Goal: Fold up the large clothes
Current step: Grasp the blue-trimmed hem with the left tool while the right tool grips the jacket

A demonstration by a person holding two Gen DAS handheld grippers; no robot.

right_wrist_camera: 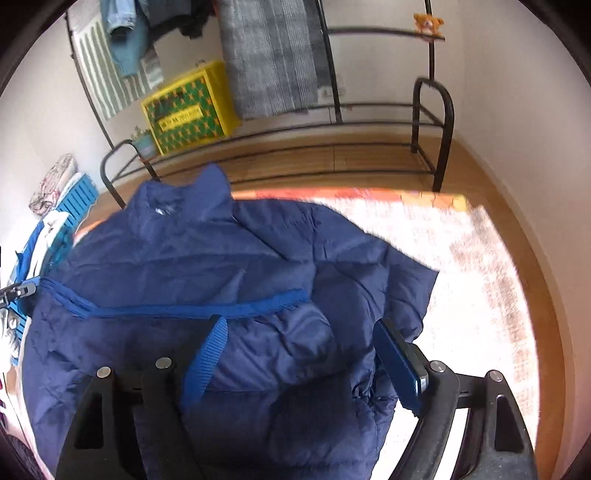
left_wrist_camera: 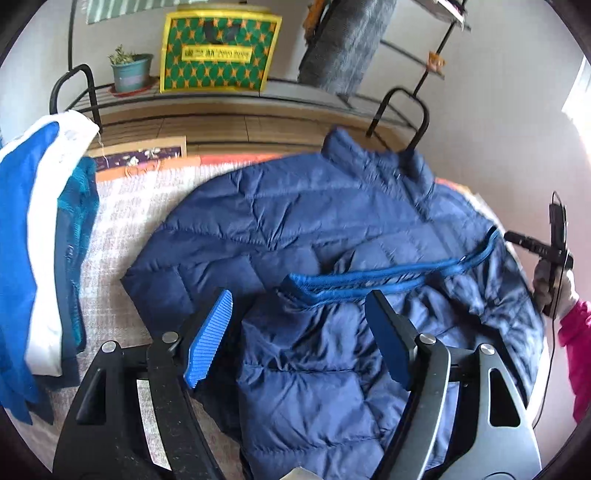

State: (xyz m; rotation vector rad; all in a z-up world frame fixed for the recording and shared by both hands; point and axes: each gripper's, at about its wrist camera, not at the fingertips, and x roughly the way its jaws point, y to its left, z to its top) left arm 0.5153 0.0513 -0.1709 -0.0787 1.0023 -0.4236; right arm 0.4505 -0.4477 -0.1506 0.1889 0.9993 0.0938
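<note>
Jacket point(left_wrist_camera: 295, 221) lies half-folded, centre frame, hem band up. Your left gripper point(left_wrist_camera: 299, 314) and right gripper point(right_wrist_camera: 299, 343) hover, jaws wide, holding nothing, ready to regrip.

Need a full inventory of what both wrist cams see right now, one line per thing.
puffer jacket: 1, navy with brighter blue trim, spread on the mat, collar at the far side
mat: 1, pale woven with orange border, on the wood floor
clothes pile: 1, blue, white and teal, left of the jacket
box: 1, yellow and green patterned, on the low black rack
potted plant: 1, green pot, left of the box
grey cloth: 1, checked, hanging on the rack
bear toy: 1, orange, on the rack's upper bar
left gripper: blue fingers open over the jacket
right gripper: blue fingers open over the jacket
sleeve: 1, pink, right edge
</note>
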